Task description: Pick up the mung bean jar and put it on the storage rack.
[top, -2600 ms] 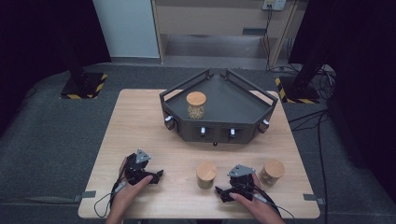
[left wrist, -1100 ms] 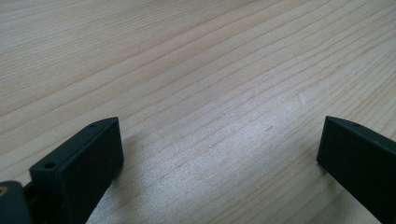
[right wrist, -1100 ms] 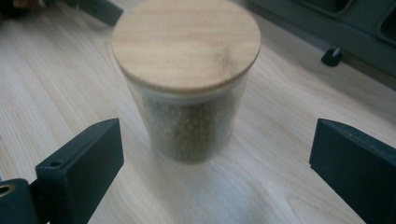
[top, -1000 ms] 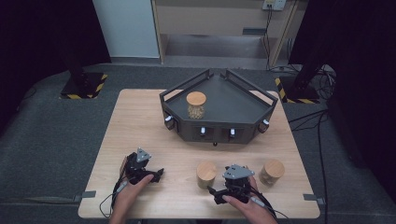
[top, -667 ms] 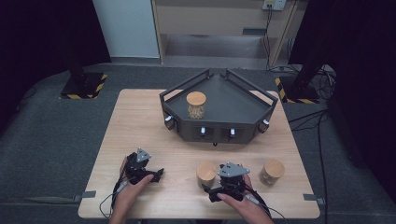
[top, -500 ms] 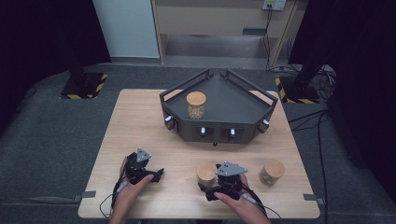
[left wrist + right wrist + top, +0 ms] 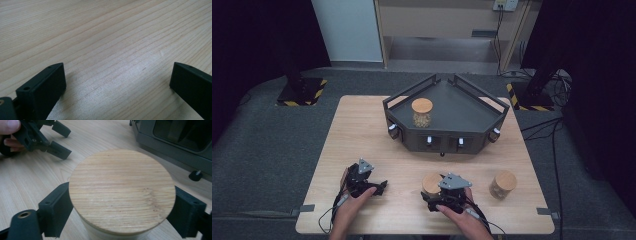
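Note:
A glass jar with a round wooden lid (image 7: 122, 192) stands on the wooden table (image 7: 362, 135) near its front edge, the same jar (image 7: 430, 183) in the high view. My right gripper (image 7: 122, 215) reaches around it from behind. Its jaws have just been closing, and they now sit against the jar's sides just under the lid. My left gripper (image 7: 381, 187) rests low over the table at the front left, open, with bare wood between its fingers (image 7: 42, 87). That left gripper (image 7: 58, 137) also shows far off in the right gripper view.
A dark angular tray (image 7: 462, 117) stands at the back middle of the table with a second lidded jar (image 7: 422, 112) on it. A third lidded jar (image 7: 503, 184) stands at the front right. Small knobs line the tray's front face (image 7: 444, 142).
My right gripper has moved left and down from beside the jar until its jaws came around the jar. The left gripper has stayed where it was.

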